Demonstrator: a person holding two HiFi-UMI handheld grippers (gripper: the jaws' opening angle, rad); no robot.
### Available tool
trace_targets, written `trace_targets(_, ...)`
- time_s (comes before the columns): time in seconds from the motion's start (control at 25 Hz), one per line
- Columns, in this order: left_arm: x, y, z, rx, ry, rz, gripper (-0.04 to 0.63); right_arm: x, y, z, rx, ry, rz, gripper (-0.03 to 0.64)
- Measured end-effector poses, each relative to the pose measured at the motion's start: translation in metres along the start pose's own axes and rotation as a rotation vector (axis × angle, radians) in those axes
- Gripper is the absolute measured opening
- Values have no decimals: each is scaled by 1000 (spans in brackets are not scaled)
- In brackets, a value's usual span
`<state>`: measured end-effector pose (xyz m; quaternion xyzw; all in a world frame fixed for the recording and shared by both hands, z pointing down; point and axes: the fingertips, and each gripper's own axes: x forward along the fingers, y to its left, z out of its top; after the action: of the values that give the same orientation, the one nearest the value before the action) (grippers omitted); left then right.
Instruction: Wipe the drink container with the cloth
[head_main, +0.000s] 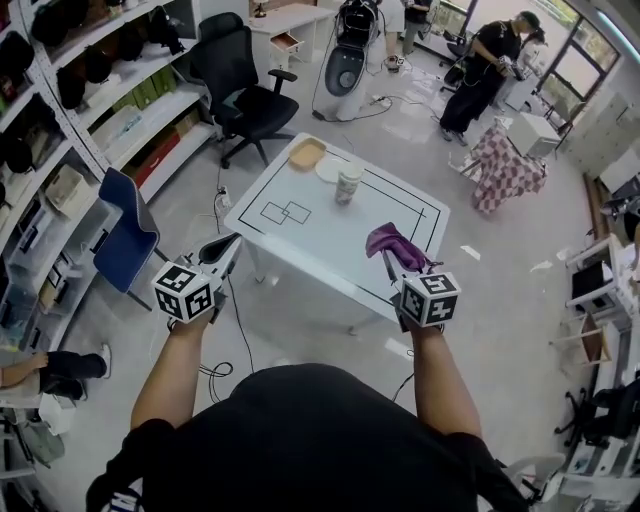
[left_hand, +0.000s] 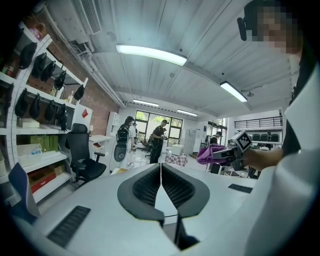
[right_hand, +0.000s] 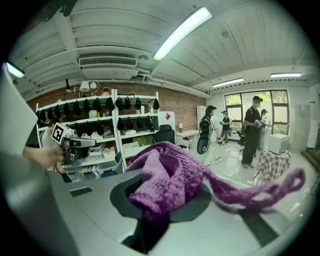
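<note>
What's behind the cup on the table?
A white plate sits just behind the cup, partly hidden by it, and a tan dish lies beyond that. What the cup holds cannot be seen.

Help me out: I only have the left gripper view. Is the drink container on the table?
Observer: Yes, the drink container stands upright toward the far side of the white table.
Operator: Is the cloth touching it?
Observer: No; the purple cloth is clamped in the right gripper, nearer the person, apart from the container.
Operator: Anything else near it?
Observer: A tan dish and a white plate lie just beyond it.
</note>
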<state>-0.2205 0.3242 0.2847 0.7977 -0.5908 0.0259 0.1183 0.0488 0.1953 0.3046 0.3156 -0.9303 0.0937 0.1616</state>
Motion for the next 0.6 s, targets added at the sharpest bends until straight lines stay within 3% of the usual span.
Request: trace_targets(0.6, -14, 76, 14, -10, -21, -61, 25, 49, 43, 16, 10, 39, -66, 78)
